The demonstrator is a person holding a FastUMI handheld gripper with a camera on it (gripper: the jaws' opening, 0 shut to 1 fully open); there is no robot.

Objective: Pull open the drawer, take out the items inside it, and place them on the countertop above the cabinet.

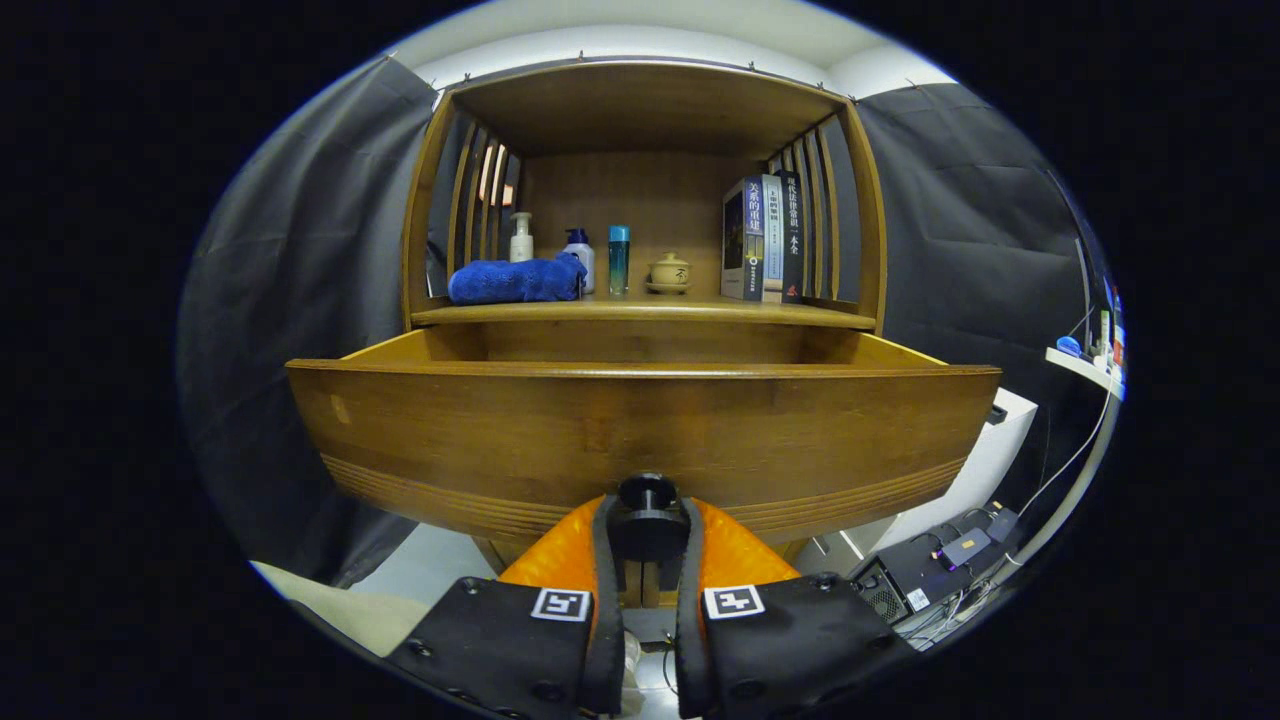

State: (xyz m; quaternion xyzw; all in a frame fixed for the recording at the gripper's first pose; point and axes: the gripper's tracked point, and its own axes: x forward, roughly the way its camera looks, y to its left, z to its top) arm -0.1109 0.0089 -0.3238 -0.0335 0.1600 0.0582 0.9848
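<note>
Wooden drawer (640, 430) pulled out, tongs (648, 545) clamping its round knob (647, 492).

The drawer (640, 430) stands pulled out toward us, its front panel just ahead of the gripper (645, 545), whose two fingers sit closed on either side of the drawer knob (647, 497) at the panel's lower middle. Above and behind the drawer runs the countertop (640, 312). On it, far left, lies a towel (515, 280), with a pump bottle (521, 238) behind it. Right of the towel stand a second bottle (581, 256) and a slim bottle (619, 260), then a lidded cup (669, 272). Far right, books (765, 238) stand upright against the slatted side.
</note>
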